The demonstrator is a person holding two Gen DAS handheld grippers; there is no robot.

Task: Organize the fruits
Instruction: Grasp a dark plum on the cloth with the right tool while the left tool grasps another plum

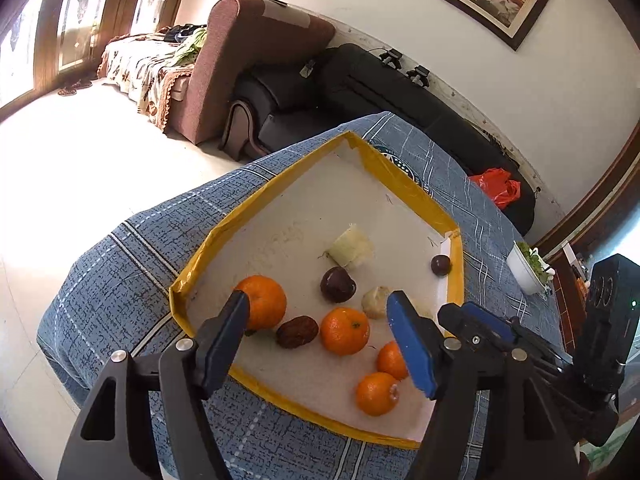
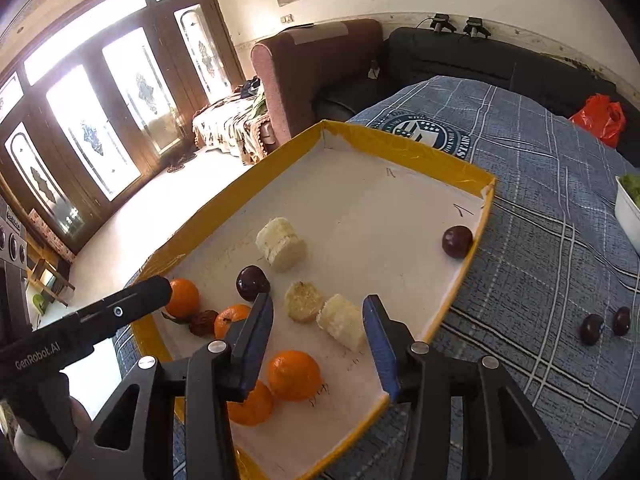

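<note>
Left wrist view: left gripper has its jaws wide apart and holds nothing, hovering over the near end of the shallow white tray with yellow-taped rim, roughly above the wrinkled brown date and the middle orange mandarin. Fruit is packed tight here — another mandarin sits right behind the left finger, a dark purple plum just beyond. Risk: closing from here could clip two pieces at once or bump the round ones, which would likely roll across the smooth tray floor. The right gripper's body crowds in from the right edge, so the two tools could collide. Right wrist view: right gripper is also spread open and empty, jaws bracketing a pale cut banana chunk next to a round pale slice. I'd judge the chunk soft — a hard squeeze could mash it or pop it out sideways. Two dark plums lie outside the tray on the blue plaid tablecloth, well apart from the rest; the cloth looks loose, and dragging it could send them rolling toward the table edge. The white bowl of greens sits in the reach path too.
</note>
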